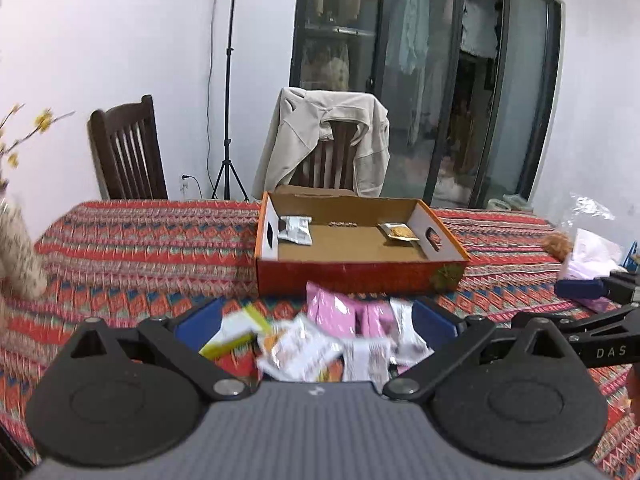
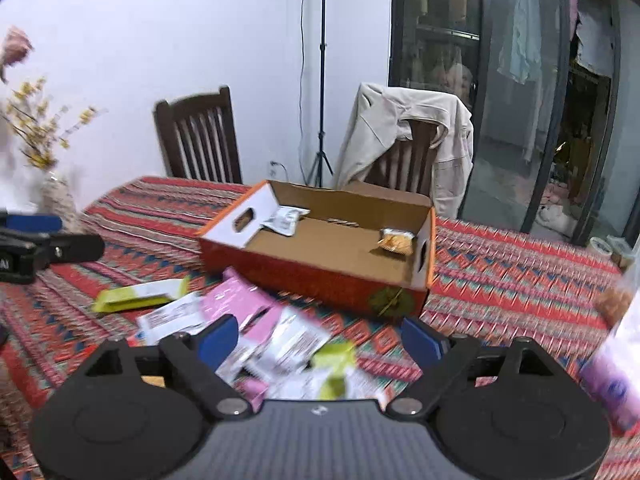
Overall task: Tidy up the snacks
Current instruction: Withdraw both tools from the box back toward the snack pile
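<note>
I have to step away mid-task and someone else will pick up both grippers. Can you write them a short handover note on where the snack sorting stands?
Left gripper: open, holding nothing.
Right gripper: open, holding nothing.
Cardboard box sits mid-table on the patterned tablecloth.
Done: two packets are in the box, a white packet at its left end and an orange-yellow packet at its right end.
Left: the loose pile of pink, white and yellow-green packets lies on the cloth in front of the box, under both grippers. A yellow-green packet lies at the pile's left edge.
</note>
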Tool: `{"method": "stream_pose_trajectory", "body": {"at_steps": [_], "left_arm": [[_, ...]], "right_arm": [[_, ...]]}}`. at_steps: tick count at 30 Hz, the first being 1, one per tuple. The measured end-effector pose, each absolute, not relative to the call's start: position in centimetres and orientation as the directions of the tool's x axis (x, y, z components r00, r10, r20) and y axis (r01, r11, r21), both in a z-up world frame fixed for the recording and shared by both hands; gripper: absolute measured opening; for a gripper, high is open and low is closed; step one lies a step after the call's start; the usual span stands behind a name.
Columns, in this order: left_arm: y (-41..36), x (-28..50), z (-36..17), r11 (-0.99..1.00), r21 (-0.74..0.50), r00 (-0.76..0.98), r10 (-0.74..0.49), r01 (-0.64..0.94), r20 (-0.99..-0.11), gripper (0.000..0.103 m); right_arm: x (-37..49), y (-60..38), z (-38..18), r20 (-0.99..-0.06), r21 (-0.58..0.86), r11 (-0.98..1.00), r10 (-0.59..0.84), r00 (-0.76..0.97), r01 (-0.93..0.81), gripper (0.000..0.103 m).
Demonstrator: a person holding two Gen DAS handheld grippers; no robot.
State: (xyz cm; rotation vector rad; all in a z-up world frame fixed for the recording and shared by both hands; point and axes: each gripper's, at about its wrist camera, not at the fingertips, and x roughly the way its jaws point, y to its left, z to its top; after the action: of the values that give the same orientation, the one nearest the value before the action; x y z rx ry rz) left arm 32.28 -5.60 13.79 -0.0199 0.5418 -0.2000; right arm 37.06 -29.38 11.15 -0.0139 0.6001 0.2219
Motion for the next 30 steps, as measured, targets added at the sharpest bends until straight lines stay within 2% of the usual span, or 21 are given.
{"method": "stream_pose_trajectory", "body": {"at_steps": [10,18,23,30], "left_arm": [[-2.7,22.1,7.7,0.989,-0.074,0.876,-0.15,0.131,-0.458,0.103],[-1.0,16.5,3.0,0.98,-0.147,0.854,-0.189,0.134,-0.484,0.103],[-0.5,14.0,1.5,0.99,-0.094,0.865,-0.137,0.104,-0.482,0.103],[-0.6,13.1,-0.1,0.99,-0.069,0.849,-0.144,0.127,-0.509,0.103]], "right_arm": [[25.7,-28.7,6.9,-0.474,0.023,0.991,0.127,0.871,-0.133,0.095],[18.7,-28.2,2.7,-0.415,0.082,0.989,0.145,0.898,-0.122,0.097],[15.6,-28.3,0.4,-0.402,0.125,0.989,0.121,0.908,-0.077,0.098],[13.5,-28.2,-2.6,-0.418,0.127,0.991,0.081,0.905,-0.03,0.098]]}}
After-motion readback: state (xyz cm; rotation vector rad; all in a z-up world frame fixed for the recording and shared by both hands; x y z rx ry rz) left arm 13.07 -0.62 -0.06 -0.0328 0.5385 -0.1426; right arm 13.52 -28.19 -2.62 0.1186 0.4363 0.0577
